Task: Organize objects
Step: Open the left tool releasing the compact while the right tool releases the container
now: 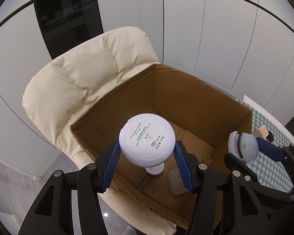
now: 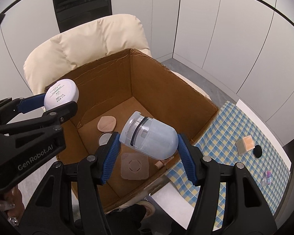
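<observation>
Chair point(image 1: 72, 82), cream, padded: carries the box point(image 1: 196, 98). Soft seat, so the box could tip or slide if a gripper leans on a wall. Judgement only; it looks level now.

Box, open-topped cardboard, already holds a pad point(image 2: 107, 124), a tin point(image 2: 104, 138), a square mat point(image 2: 134, 166) and a small cork-like piece point(image 2: 160, 164). A hard drop from this height may bounce things about or knock the tin over.

Bench point(image 2: 225, 129) with checked cloth, just beside the box on the right. A cube point(image 2: 246, 144), a black disc point(image 2: 257, 151) and a small clear item point(image 2: 266, 177) remain on it, so the sorting is unfinished.

Right gripper point(image 2: 148, 144): clamped on a pale blue capsule point(image 2: 152, 139), held tilted above the box's near corner. The pads meet a rounded end and a ribbed end; the curved side could squirt out. Released here, it might strike the rim and roll to the bench or floor.

Left gripper point(image 1: 147, 152): clamped edge-on around a white compact point(image 1: 147, 139), label side facing the camera, over the box interior near its left wall. The smooth round rim gives little purchase, so it could rotate or slip.

Both grippers are close together; collision is possible if they descend at once.
</observation>
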Tool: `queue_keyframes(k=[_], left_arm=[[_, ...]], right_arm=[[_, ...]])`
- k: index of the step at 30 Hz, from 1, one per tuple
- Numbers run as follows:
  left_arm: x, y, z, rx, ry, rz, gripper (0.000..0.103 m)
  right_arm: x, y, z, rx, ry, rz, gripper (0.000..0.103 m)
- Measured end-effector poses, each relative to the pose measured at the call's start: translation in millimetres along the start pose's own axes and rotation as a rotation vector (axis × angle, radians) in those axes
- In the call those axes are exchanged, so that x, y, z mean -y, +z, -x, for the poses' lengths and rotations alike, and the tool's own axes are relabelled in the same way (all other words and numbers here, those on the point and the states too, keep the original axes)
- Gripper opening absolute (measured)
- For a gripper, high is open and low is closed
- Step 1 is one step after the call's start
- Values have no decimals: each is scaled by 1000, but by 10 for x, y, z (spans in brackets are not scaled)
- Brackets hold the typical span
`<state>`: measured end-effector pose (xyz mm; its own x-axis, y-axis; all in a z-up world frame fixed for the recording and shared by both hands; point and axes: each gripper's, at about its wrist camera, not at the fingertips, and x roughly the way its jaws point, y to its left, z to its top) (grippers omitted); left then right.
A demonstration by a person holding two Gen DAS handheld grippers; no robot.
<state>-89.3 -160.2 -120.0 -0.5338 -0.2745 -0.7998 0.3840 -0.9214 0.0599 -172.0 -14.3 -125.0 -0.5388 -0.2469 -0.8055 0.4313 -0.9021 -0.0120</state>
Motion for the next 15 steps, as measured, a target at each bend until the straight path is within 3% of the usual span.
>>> queue_keyframes(k=[4, 6, 8, 11, 15], left_arm=[[14, -18, -56, -7, -13, -4, 58], [28, -8, -17, 19, 3, -13, 65], [35, 8, 30, 45, 51, -28, 102], [40, 14, 139, 99, 99, -41, 102], [-10, 28, 122, 79, 83, -23, 102]], right_arm=[[9, -7, -79, -7, 13, -4, 62], [7, -18, -88, 3, 44, 7, 65], [10, -26, -86, 6, 28, 8, 97], [18, -51, -32, 45, -6, 12, 101], [92, -65, -43, 31, 11, -17, 101]])
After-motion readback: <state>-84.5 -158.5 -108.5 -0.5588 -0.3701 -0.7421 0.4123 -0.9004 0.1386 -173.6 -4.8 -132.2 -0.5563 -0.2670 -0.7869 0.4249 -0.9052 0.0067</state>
